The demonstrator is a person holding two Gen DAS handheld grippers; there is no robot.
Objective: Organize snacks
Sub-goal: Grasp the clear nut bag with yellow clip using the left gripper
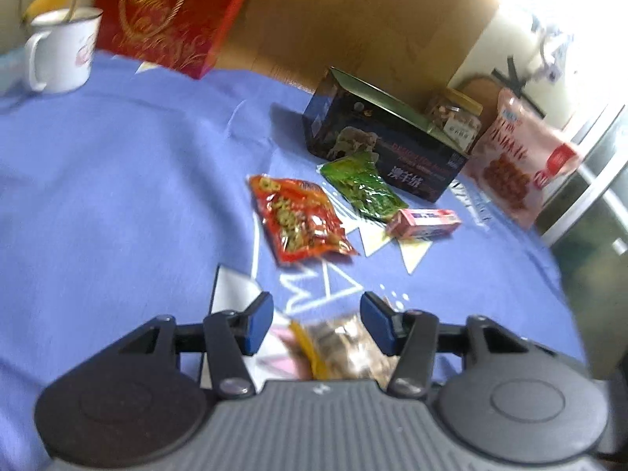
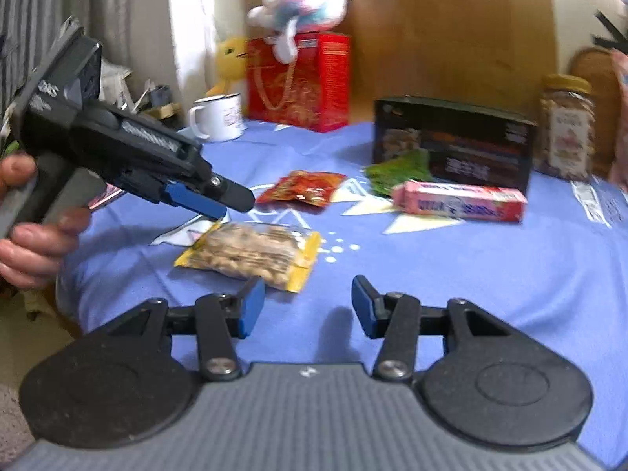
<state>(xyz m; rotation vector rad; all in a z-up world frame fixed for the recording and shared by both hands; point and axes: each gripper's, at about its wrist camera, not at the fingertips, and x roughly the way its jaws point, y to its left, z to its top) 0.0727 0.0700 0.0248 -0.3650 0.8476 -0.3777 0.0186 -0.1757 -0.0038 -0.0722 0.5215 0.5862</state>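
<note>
A clear packet of peanuts with yellow ends (image 2: 251, 253) lies on the blue tablecloth (image 2: 451, 294). My left gripper (image 1: 318, 314) hovers just over the peanut packet (image 1: 341, 347), which shows blurred below and between its blue pads; the pads do not press on it. In the right wrist view the left gripper (image 2: 231, 206) points down at the packet's far left corner, held by a hand (image 2: 31, 235). My right gripper (image 2: 306, 306) stands open over bare cloth, its left finger just in front of the packet. Beyond lie a red snack packet (image 1: 302, 219), a green packet (image 1: 361, 188) and a pink box (image 1: 424, 221).
A black box (image 2: 455, 141) stands behind the green packet, with a jar of nuts (image 2: 565, 125) and a pink bag (image 1: 518, 161) to its right. A white mug (image 2: 219, 117), a red gift bag (image 2: 302, 82) and plush toys (image 2: 302, 0) stand at the back. The table edge drops off at the right.
</note>
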